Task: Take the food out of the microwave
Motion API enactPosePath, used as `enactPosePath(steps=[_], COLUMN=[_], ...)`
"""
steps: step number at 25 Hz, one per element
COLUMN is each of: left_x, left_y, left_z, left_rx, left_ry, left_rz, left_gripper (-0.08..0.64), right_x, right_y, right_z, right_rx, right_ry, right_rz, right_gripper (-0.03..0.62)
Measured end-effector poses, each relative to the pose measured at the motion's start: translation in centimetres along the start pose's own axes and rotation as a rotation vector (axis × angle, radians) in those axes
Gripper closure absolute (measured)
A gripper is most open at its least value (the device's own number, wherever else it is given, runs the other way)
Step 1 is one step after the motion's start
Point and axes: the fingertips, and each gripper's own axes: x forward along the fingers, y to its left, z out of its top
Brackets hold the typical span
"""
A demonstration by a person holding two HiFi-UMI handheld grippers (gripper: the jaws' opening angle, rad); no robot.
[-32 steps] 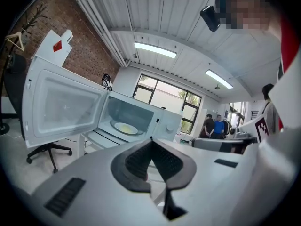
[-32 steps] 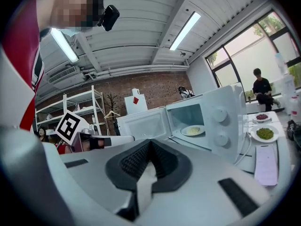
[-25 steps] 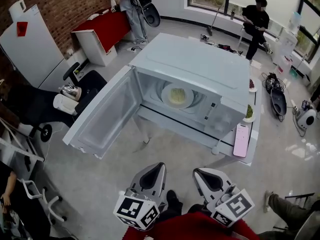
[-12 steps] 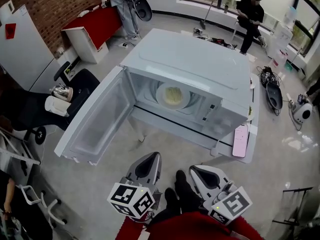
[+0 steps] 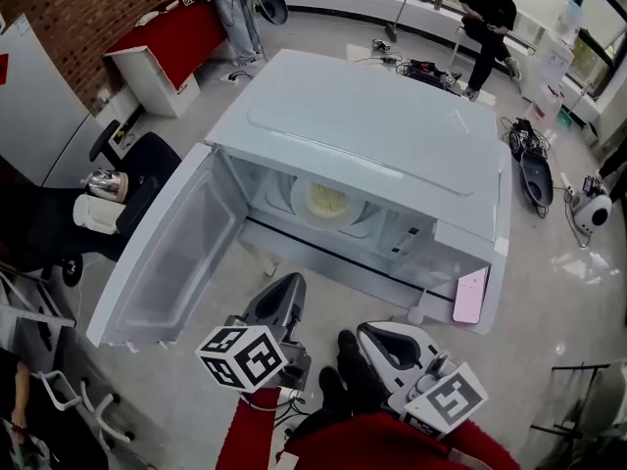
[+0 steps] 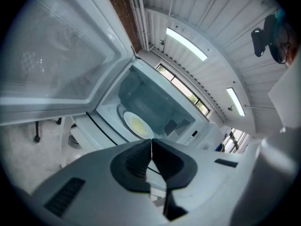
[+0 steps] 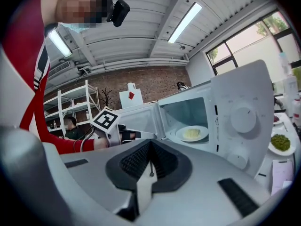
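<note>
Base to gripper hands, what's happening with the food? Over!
Left gripper and right gripper both shut, empty, outside the microwave. Plate of food inside, untouched. Door wide open, nothing blocking.

No lettering can be read; only a warning triangle (image 7: 217, 121) (a bare symbol) is seen on the microwave (image 7: 244, 98).

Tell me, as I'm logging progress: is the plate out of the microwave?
No, the plate with yellow food on it sits inside the microwave, whose door is open.
</note>
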Motion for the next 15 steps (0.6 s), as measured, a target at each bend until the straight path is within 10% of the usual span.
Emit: enactPosePath(steps=[15], left_x=[7.4], left_y=[4.0], left_z=[0.8], left_rx=[-0.399], left_ry=[0.051], left_rz=[-0.058], left_gripper=[0.480], right_x=[4.5], right_y=[-2.2], right_z=[1.3], right_rx=[0.000], right_ry=[-0.019], right_rz=[0.090], right_gripper=[0.581])
